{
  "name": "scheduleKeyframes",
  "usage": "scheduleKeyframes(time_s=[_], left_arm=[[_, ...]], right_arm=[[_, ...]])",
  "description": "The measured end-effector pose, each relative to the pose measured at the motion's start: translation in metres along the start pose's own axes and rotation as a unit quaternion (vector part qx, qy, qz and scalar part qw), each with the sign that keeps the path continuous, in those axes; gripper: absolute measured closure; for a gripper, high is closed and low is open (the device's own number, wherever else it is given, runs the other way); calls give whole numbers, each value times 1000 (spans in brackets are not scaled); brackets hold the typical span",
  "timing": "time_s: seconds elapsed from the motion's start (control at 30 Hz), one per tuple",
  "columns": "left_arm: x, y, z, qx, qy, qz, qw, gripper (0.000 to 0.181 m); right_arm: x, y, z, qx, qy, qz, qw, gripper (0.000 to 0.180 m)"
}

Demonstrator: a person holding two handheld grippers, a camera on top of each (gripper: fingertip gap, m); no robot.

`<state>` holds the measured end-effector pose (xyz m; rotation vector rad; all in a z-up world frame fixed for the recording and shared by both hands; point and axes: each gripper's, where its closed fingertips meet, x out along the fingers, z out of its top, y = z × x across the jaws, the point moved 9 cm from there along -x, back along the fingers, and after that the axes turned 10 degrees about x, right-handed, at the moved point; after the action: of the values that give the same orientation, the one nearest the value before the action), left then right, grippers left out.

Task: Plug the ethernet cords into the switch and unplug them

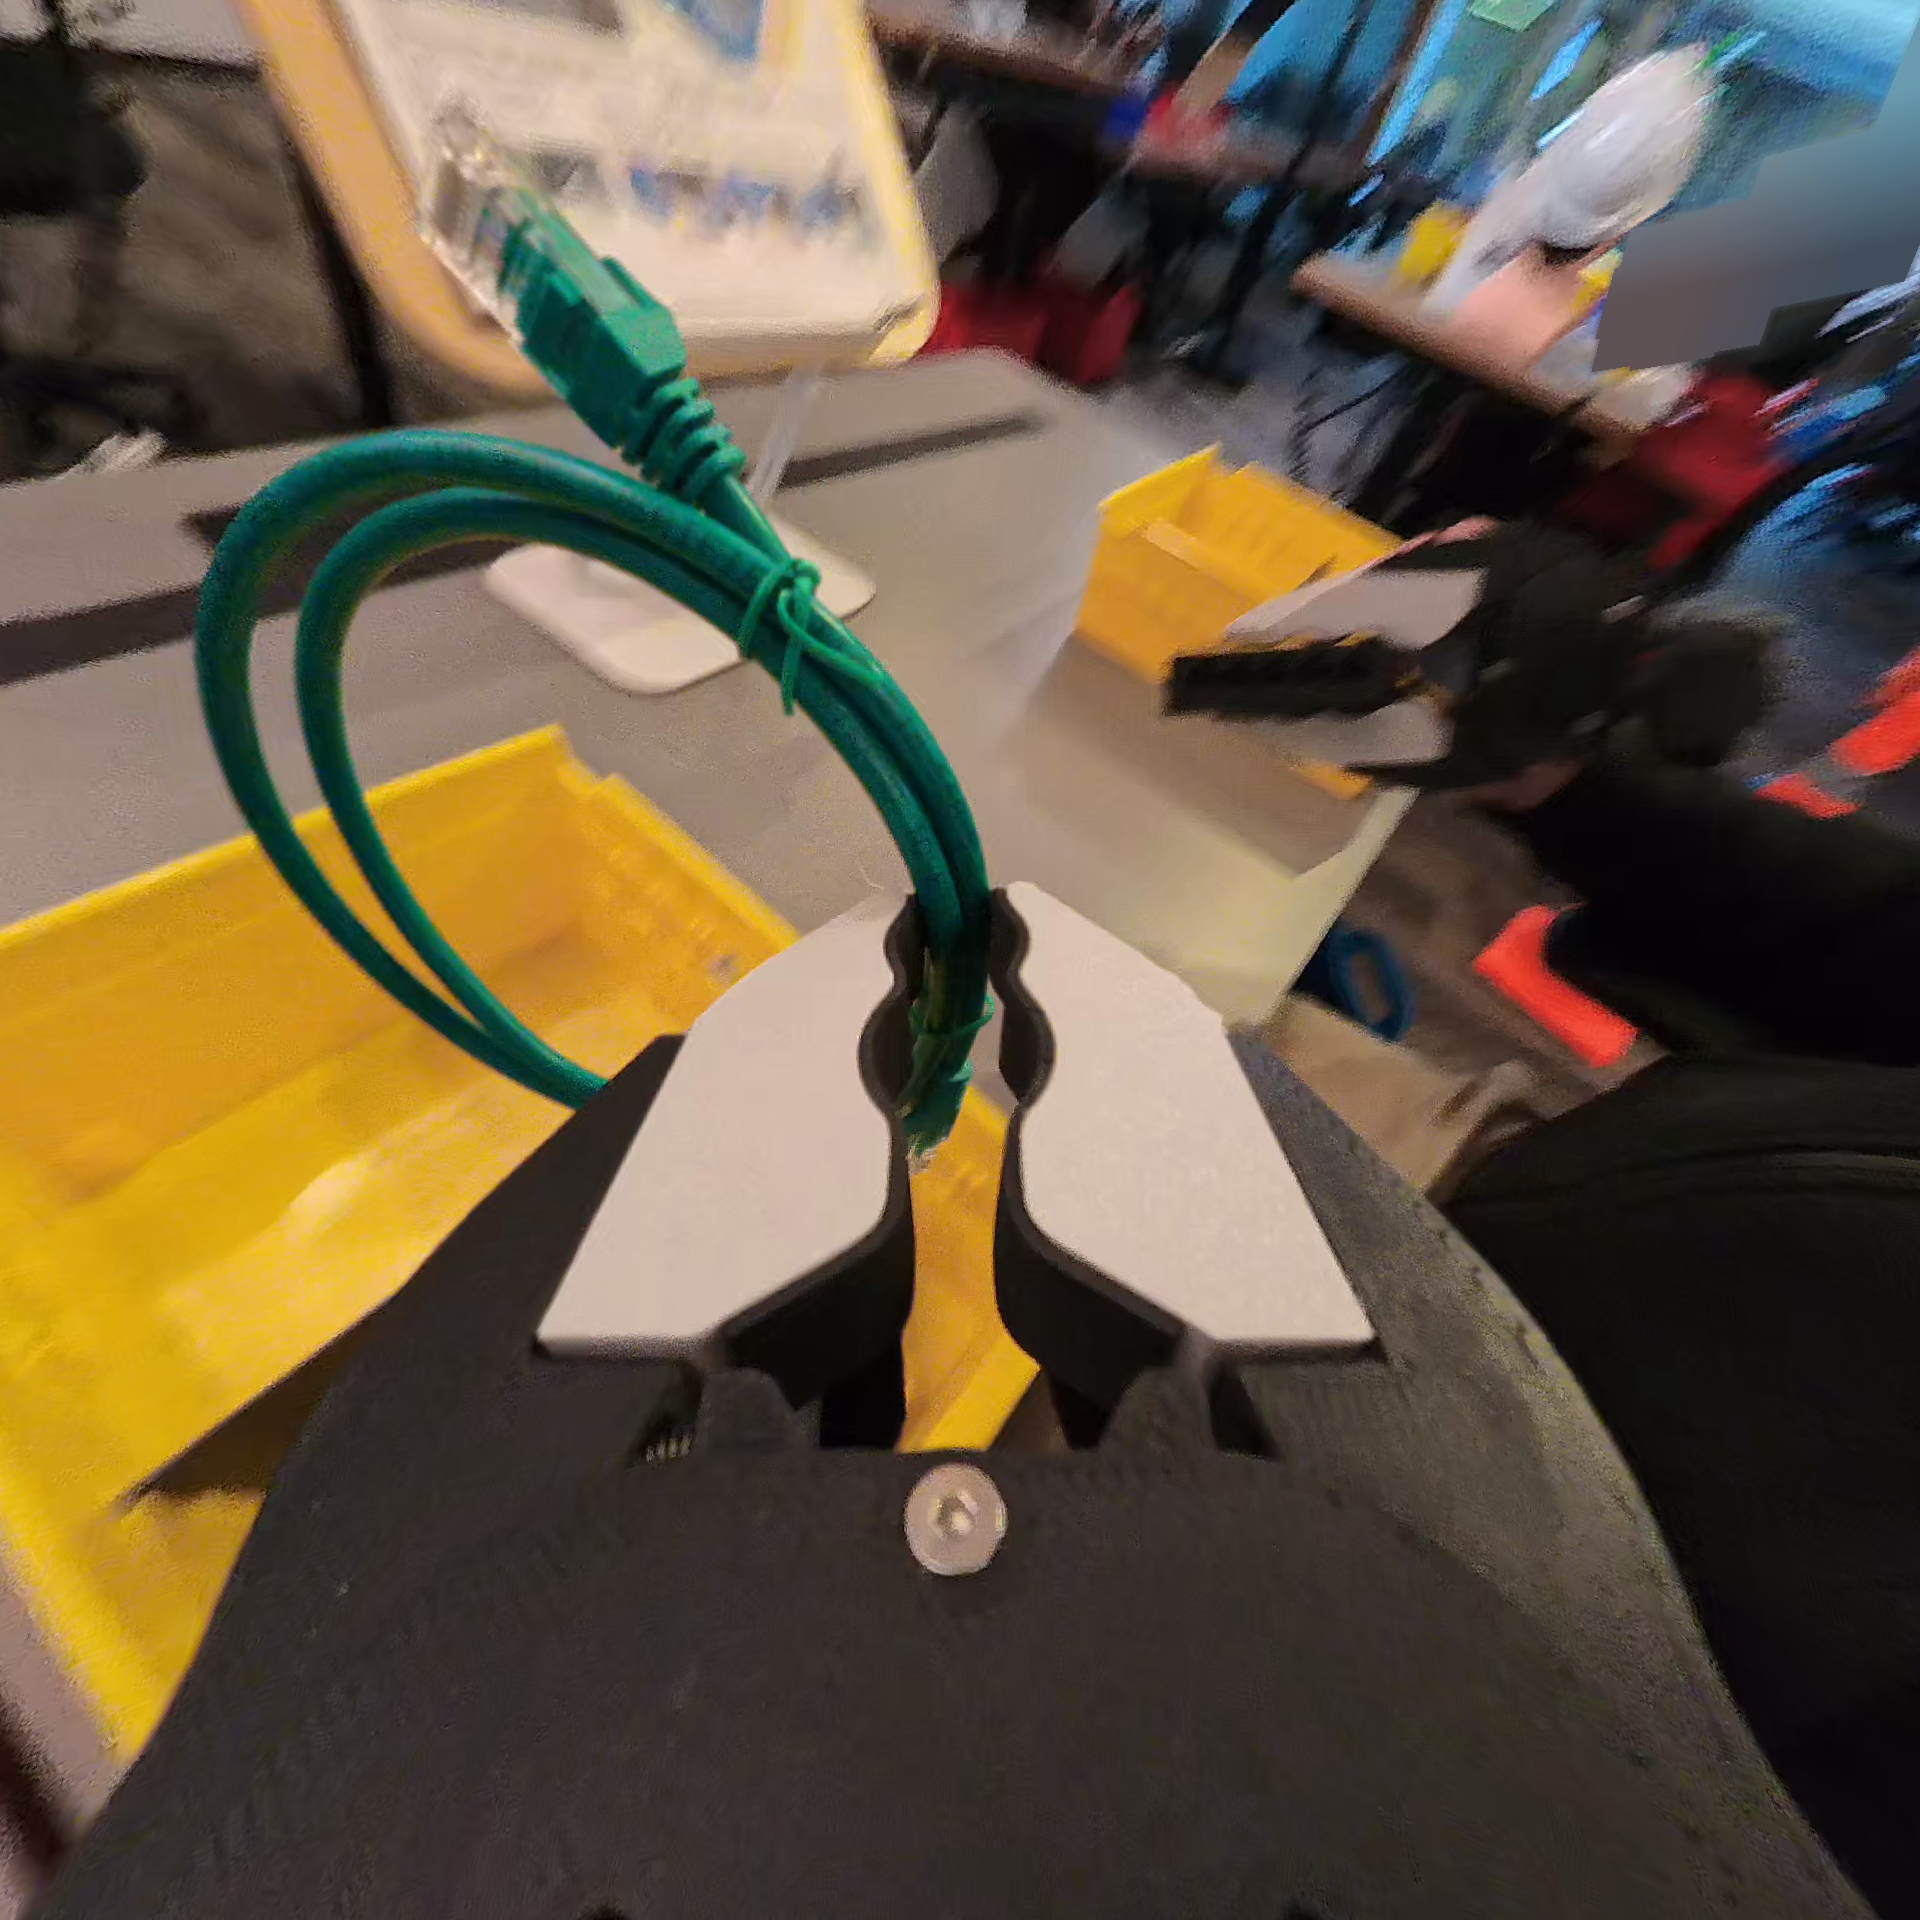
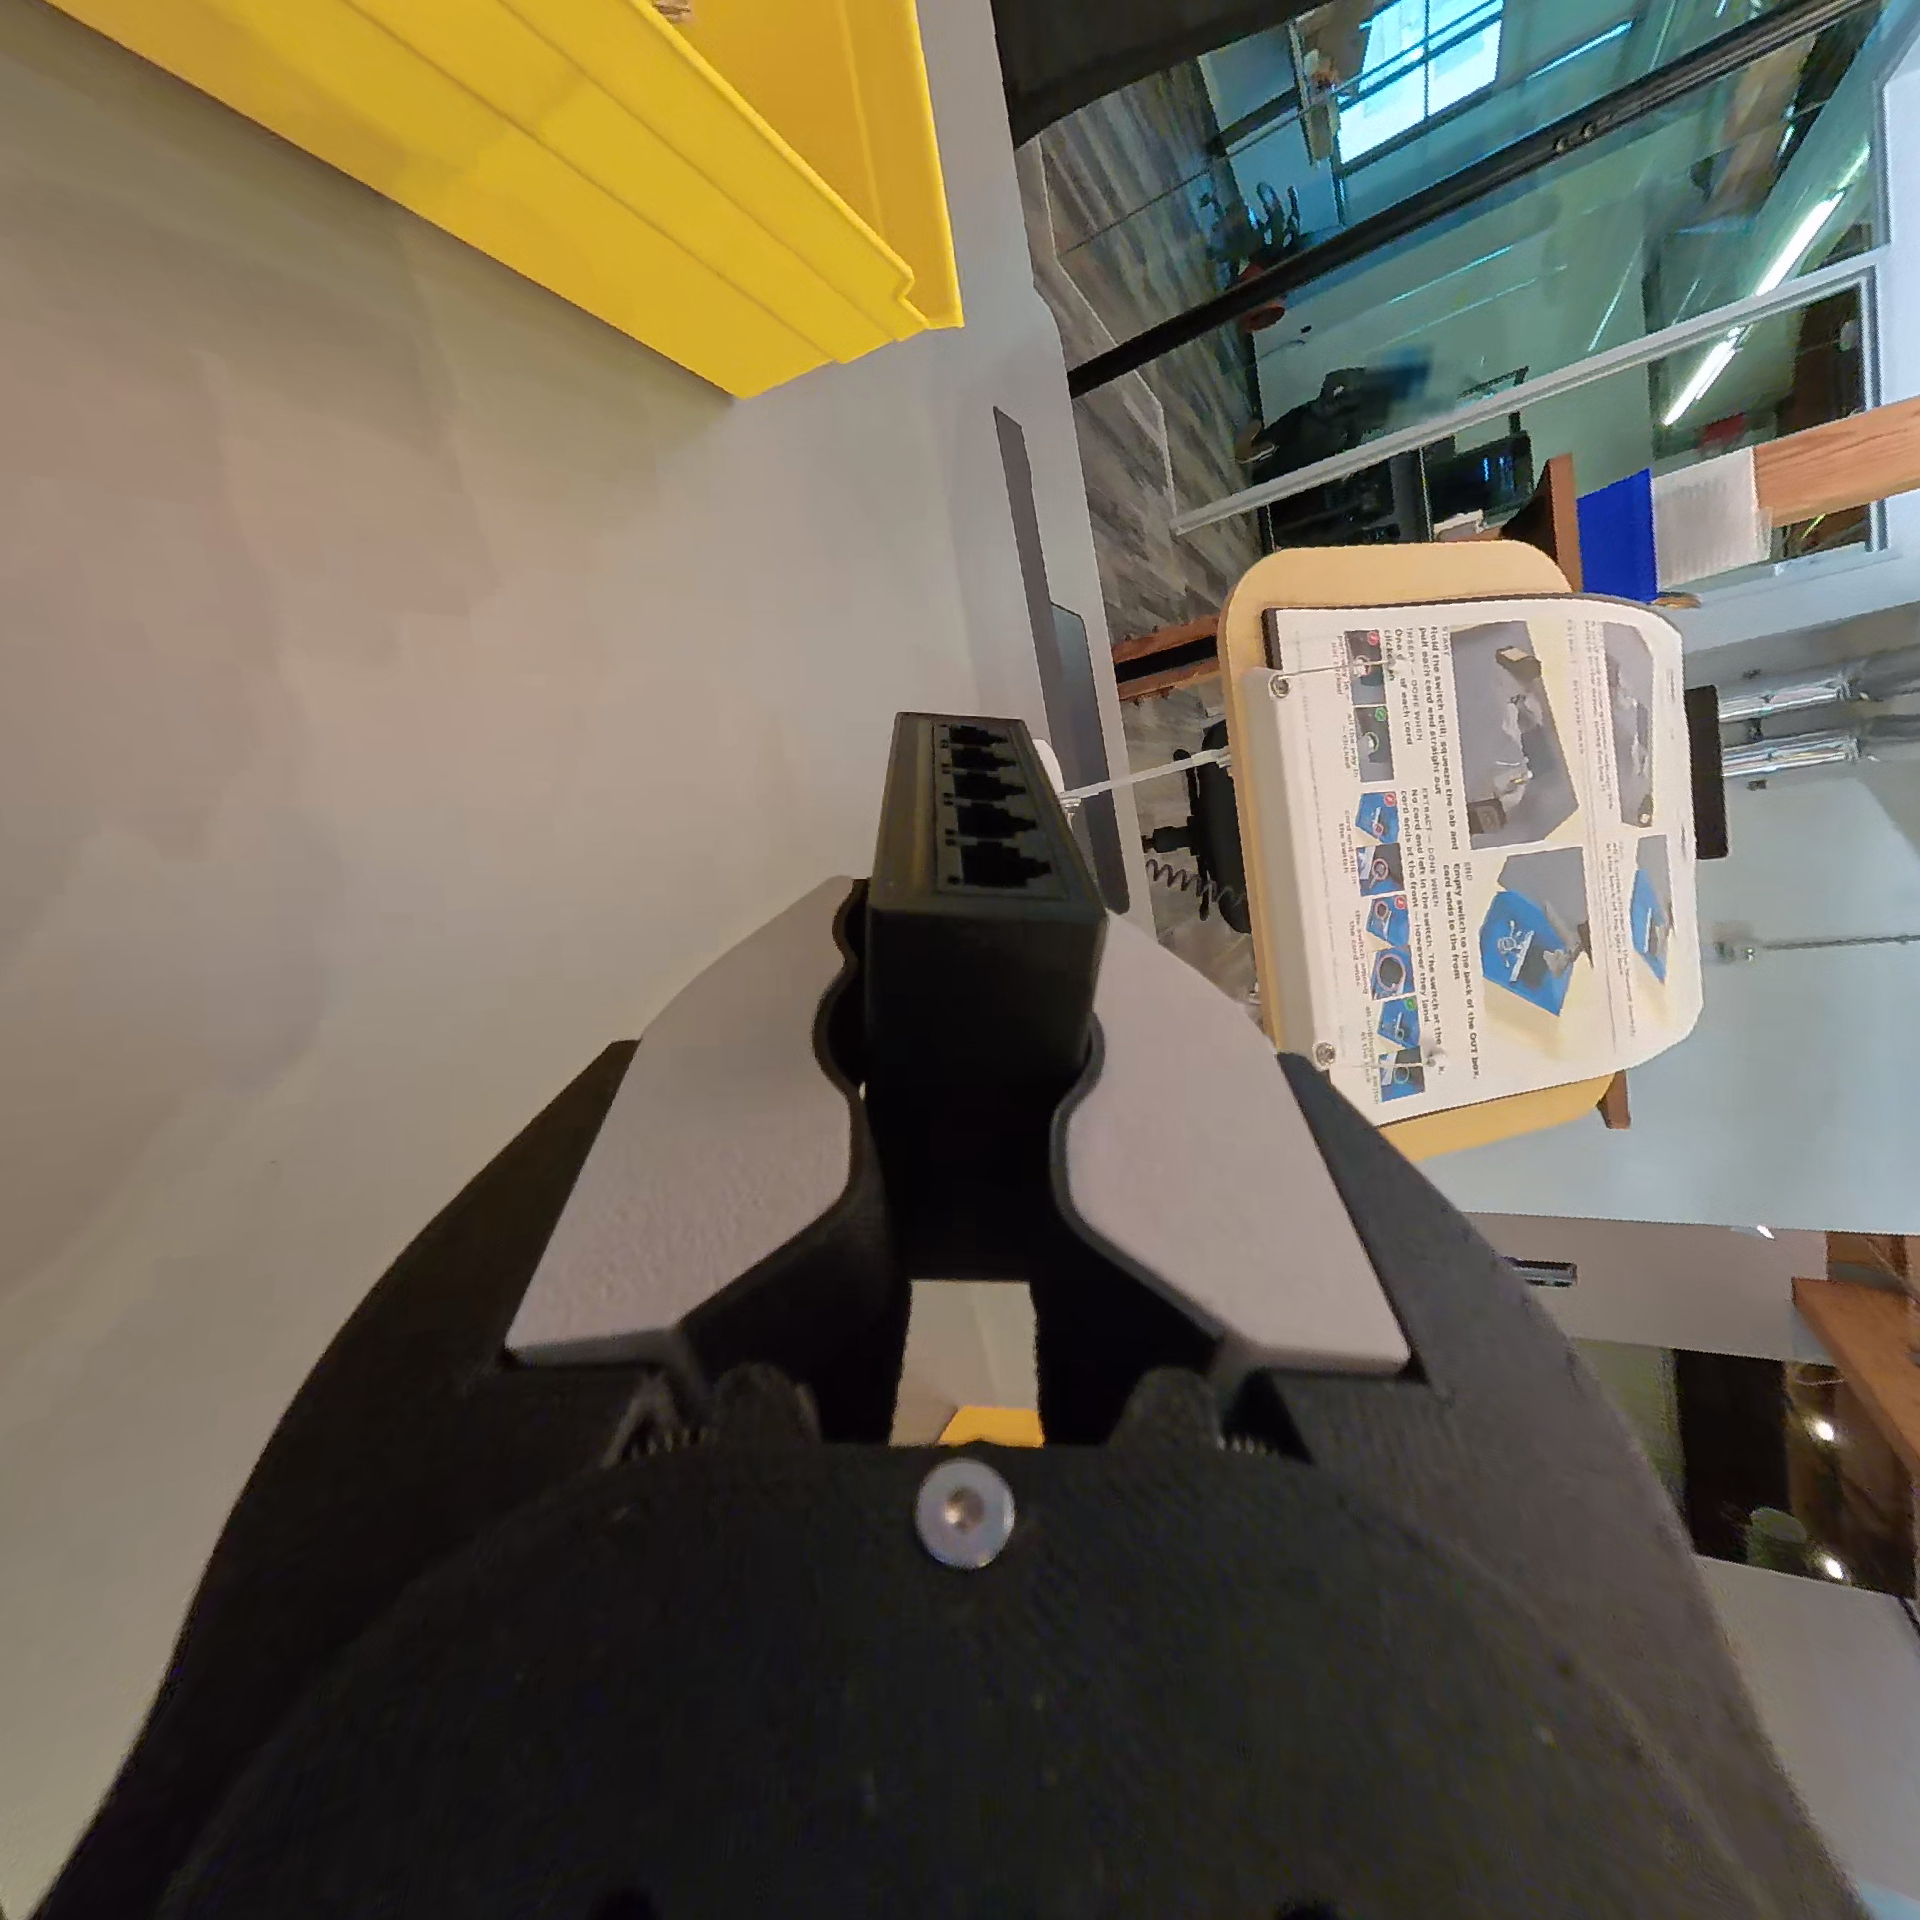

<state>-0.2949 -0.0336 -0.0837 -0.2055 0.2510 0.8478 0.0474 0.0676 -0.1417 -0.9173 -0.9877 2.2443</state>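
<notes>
Left gripper [image 1: 954, 914] pinches coiled green ethernet cord [image 1: 582, 582], clear plug up-left. Right gripper [image 2: 971, 914] clamps black boxy switch [image 2: 977, 883], long axis fwd, ports up.

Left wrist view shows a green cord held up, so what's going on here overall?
The left hand-held gripper is shut on a coiled, tied green ethernet cord, its clear plug raised and free. The right hand-held gripper clamps the black switch, ports empty. Nothing is plugged in yet. Yellow bins sit on the grey table.
</notes>
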Motion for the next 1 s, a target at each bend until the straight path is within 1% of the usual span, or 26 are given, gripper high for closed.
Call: scheduleKeyframes(time_s=[0.07,0.17,0.23,0.33,0.4,0.47,0.57,0.6,0.67,0.7,0.77,0.8,0.83,0.87,0.9,0.93,0.97,1.0], left_arm=[[6,-10,12,-15,-38,-56,998,170],[30,-32,35,-20,-92,-105,990,170],[57,-46,44,5,-93,-85,992,170],[108,-61,45,-25,-125,-78,989,170],[145,-69,36,-48,-121,-74,989,169],[181,-77,19,-60,-110,-86,988,169],[223,-81,-10,-87,-98,-91,987,169],[236,-81,-22,-104,-76,-109,986,169],[256,-79,-46,-171,-49,-169,969,169],[261,-76,-58,-197,-34,-186,962,167],[262,-69,-72,-224,-49,-222,948,165],[262,-64,-77,-248,-39,-234,939,155],[261,-59,-78,-268,-31,-238,933,150],[258,-54,-77,-271,-27,-226,935,148],[255,-48,-75,-261,-19,-199,944,143],[252,-43,-73,-246,-3,-171,954,135],[247,-38,-70,-225,0,-140,964,134],[242,-34,-65,-202,-7,-101,974,139]], right_arm=[[0,-2,-1,7,1,1,1000,150],[-1,-8,-5,32,-1,0,999,150],[-4,-16,-10,58,0,-9,998,150],[-11,-30,-20,98,6,-26,995,150],[-16,-39,-30,129,13,-41,991,150],[-21,-49,-40,155,18,-57,986,150],[-25,-54,-54,183,20,-61,981,150],[-25,-54,-57,185,23,-60,981,150],[-24,-52,-60,187,24,-54,980,150],[-23,-51,-61,188,23,-52,981,150],[-21,-50,-59,189,19,-46,981,150],[-20,-49,-59,190,17,-43,981,150],[-19,-48,-58,190,15,-40,981,150],[-18,-48,-58,189,15,-38,981,150],[-17,-47,-57,188,15,-36,981,150],[-16,-47,-57,189,15,-34,981,150],[-16,-47,-58,190,16,-32,981,150],[-16,-47,-58,190,17,-32,981,150]])
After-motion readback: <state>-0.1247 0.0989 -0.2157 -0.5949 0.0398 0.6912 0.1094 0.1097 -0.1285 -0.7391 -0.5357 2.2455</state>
